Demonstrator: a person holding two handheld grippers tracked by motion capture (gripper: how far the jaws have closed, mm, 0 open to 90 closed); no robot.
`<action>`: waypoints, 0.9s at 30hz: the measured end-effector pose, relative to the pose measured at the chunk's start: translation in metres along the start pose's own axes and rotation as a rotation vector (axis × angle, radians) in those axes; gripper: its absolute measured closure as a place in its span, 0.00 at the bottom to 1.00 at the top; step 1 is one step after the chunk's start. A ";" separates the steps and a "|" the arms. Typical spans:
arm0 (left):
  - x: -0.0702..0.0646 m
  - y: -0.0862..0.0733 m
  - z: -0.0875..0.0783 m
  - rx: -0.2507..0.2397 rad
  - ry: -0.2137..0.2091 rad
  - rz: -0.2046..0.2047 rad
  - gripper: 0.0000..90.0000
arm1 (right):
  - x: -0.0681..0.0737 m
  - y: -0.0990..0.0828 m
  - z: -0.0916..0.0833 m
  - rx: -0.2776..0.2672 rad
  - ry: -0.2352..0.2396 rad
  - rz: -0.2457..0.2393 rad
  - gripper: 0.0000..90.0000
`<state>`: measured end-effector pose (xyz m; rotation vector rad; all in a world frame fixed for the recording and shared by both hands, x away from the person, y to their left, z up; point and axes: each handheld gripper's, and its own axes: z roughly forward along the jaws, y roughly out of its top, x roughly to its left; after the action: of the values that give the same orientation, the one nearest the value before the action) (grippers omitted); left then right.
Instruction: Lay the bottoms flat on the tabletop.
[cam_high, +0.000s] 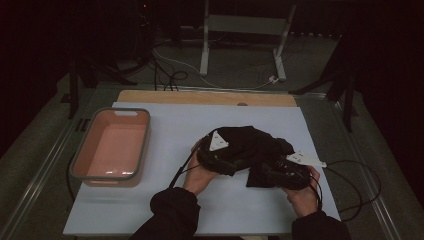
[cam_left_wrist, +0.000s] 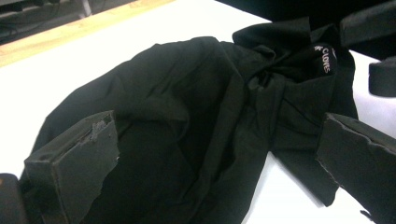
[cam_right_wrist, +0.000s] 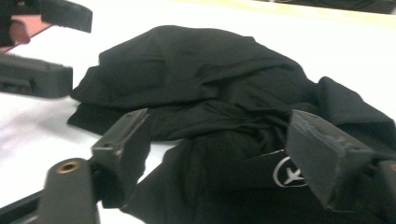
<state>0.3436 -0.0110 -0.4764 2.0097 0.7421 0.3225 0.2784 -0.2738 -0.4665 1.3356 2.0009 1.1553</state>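
Garment: crumpled black cloth garment (cam_high: 250, 150) lies bunched at centre-right of the white table (cam_high: 165, 150), unfolded and not in the salmon plastic tub (cam_high: 112, 145) at left.
Progress: early, by my judgement; nothing gripped.
Left gripper (cam_left_wrist: 219, 154): jaws apart, straddling cloth.
Right gripper (cam_right_wrist: 219, 154): jaws wide, over the logo.
Hands: both low, converging at lower centre.

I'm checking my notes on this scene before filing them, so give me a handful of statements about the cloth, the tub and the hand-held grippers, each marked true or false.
1. The black cloth lies crumpled on the white table top. True.
2. The pink tub holds the cloth. False: the tub is empty and the cloth lies to its right.
3. The left hand-held gripper has its jaws apart with cloth between them. True.
4. The right hand-held gripper is clamped shut. False: its jaws stand apart over the cloth.
5. The cloth bears white print. True.
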 end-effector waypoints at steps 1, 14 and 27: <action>-0.001 0.000 0.002 0.003 0.000 0.004 0.00 | -0.001 0.000 0.000 -0.001 -0.008 0.006 0.20; -0.011 0.000 0.021 0.030 -0.013 0.003 0.00 | -0.008 0.001 -0.004 -0.027 -0.035 0.042 0.16; -0.018 -0.005 0.037 0.122 -0.013 0.025 0.08 | -0.009 0.001 -0.005 -0.034 -0.037 0.048 0.16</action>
<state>0.3467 -0.0458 -0.4988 2.1353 0.7444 0.2850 0.2791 -0.2836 -0.4641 1.3854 1.9245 1.1718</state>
